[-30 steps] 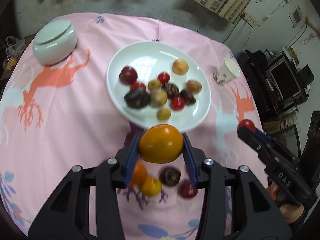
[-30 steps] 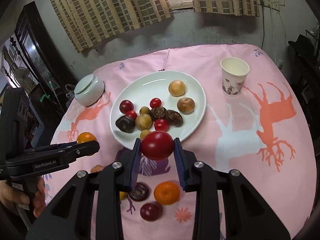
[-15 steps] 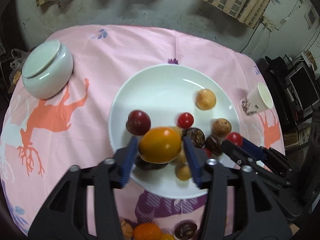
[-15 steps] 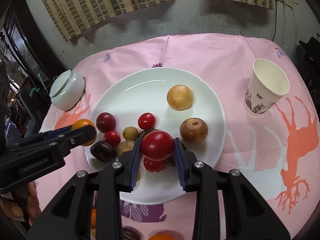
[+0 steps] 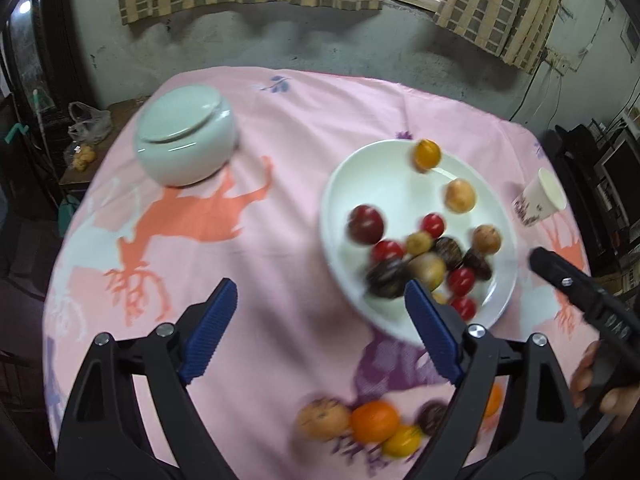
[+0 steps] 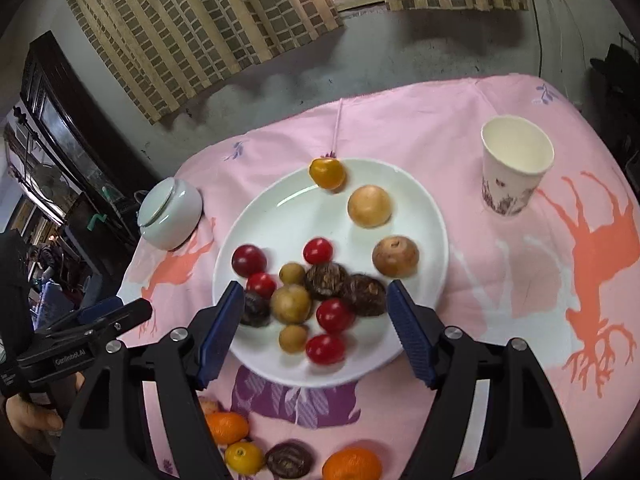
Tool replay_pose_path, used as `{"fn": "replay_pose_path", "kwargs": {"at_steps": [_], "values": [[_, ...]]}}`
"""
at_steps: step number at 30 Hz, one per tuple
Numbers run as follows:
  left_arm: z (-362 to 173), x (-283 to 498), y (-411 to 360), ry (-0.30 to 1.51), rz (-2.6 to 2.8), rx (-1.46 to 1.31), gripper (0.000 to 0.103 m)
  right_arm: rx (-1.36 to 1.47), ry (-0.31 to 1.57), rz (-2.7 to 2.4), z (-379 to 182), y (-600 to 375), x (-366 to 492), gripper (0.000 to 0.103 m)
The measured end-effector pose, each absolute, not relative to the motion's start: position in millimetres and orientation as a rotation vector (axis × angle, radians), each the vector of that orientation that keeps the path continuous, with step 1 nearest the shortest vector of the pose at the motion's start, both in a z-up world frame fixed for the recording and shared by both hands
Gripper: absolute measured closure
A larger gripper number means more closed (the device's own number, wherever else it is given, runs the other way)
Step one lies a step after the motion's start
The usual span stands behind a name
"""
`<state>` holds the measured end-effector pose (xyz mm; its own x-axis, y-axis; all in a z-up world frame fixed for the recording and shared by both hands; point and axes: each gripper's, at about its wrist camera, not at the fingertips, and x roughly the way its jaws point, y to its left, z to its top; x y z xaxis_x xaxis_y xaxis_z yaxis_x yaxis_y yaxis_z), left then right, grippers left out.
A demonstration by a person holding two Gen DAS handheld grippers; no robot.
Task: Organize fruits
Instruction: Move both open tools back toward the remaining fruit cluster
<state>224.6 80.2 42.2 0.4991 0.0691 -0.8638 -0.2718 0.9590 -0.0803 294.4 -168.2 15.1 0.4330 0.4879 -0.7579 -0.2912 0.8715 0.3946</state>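
At the far left of the pink tablecloth [image 6: 472, 128] stands a pale green lidded jar [image 6: 170, 214], well apart from the work area and not involved.

The left gripper [image 5: 320, 312] hangs over bare cloth to the left of the plate. Its jaws are opening and nothing lies between them; it is released and empty.

At centre sits the white plate [image 6: 280, 208], the collection point. It carries most of the fruit: a yellow-orange fruit [image 6: 327, 173] at the far rim, two tan round fruits [image 6: 369, 206] toward the right side, and a near cluster of red fruits [image 6: 335, 315], dark wrinkled fruits [image 6: 326, 280] and small beige ones.

The right gripper [image 6: 316, 324] is over the near half of the plate. Its jaws are opening, and no fruit is held between the pads; the fruits seen in the gap lie on the plate below.

Remaining work: a group of loose fruits [image 6: 226, 427] rests on the cloth at the near edge, below the plate. It includes two orange ones, a yellow one, a dark one and a brown one. Judged from this layout, the task is well past halfway, with roughly five or six pieces left to transfer.

At the right stands a paper cup [image 6: 516, 164], upright, with no visible contents.
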Motion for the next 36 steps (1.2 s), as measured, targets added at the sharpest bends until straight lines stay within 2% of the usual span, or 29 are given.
{"fn": "replay_pose_path", "kwargs": {"at_steps": [7, 14, 24, 36], "values": [[26.6, 151.4, 110.9, 1.088, 0.298, -0.211, 0.012, 0.255, 1.11, 0.432, -8.9, -211.7, 219.8, 0.027], [-11.6, 93.8, 94.5, 1.194, 0.306, -0.244, 0.012, 0.24, 1.254, 0.356, -43.3, -241.8, 144.8, 0.025], [-18.7, 68.9, 63.6, 1.238, 0.252, -0.205, 0.011, 0.127, 1.307, 0.329, -55.9, -220.4, 101.7, 0.024], [-32.8, 66.7, 56.3, 1.27, 0.235, -0.182, 0.01, 0.11, 1.338, 0.383, -60.4, -199.5, 94.3, 0.024]]}}
